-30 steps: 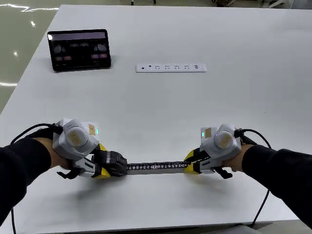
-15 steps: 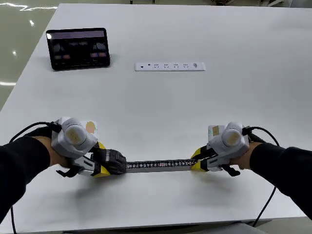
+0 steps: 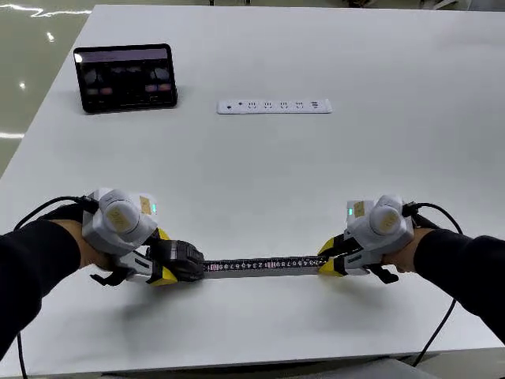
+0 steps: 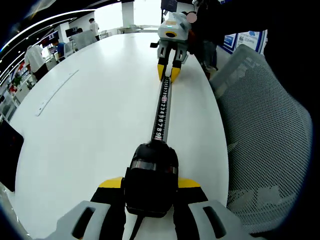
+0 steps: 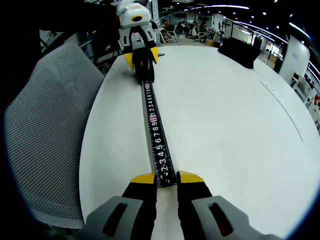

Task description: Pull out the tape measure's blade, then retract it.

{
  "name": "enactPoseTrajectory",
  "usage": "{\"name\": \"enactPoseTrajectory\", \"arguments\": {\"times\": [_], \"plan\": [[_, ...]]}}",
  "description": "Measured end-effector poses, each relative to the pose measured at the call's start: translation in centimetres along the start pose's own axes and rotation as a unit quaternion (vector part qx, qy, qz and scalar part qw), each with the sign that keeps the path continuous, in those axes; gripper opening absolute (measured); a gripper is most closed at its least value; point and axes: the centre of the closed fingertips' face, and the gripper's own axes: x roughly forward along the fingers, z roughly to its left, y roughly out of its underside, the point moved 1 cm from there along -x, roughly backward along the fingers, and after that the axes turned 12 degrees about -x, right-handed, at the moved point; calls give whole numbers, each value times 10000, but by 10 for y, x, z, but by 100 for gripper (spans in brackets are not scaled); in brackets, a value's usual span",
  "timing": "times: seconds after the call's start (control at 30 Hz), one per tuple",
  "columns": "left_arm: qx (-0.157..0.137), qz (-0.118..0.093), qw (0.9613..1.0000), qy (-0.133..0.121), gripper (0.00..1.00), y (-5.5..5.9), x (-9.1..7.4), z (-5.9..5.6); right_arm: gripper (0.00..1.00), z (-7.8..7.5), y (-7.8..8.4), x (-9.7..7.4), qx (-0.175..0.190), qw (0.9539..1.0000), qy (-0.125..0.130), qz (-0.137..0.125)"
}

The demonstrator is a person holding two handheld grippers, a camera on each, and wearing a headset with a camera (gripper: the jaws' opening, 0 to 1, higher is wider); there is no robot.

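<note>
While left gripper [image 3: 166,257] clamps the tape measure [image 3: 183,261], right gripper [image 3: 326,258] pinches its blade [image 3: 264,265].

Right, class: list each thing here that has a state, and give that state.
left claw, shut on tape measure case
right claw, shut on blade tip
blade, pulled out, lying flat on table
tablet, propped up, screen lit
power strip, flat, no plugs in it

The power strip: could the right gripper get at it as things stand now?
Probably not at once. The table toward the power strip is bare, but the right gripper is shut on the blade and would have to let go first.
</note>
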Motion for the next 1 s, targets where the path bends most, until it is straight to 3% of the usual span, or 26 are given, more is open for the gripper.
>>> {"name": "enactPoseTrajectory", "arguments": {"times": [0.6, 1.0], "plan": [[-32, -10, 10000, -9, 33, 0, 0, 0, 10, -1, 14, -12, 98, 9999, 29, 34], [-53, -32, 10000, -13, 33, 0, 1, 2, 10, -2, 15, -11, 154, 9999, 13, 14]]}}
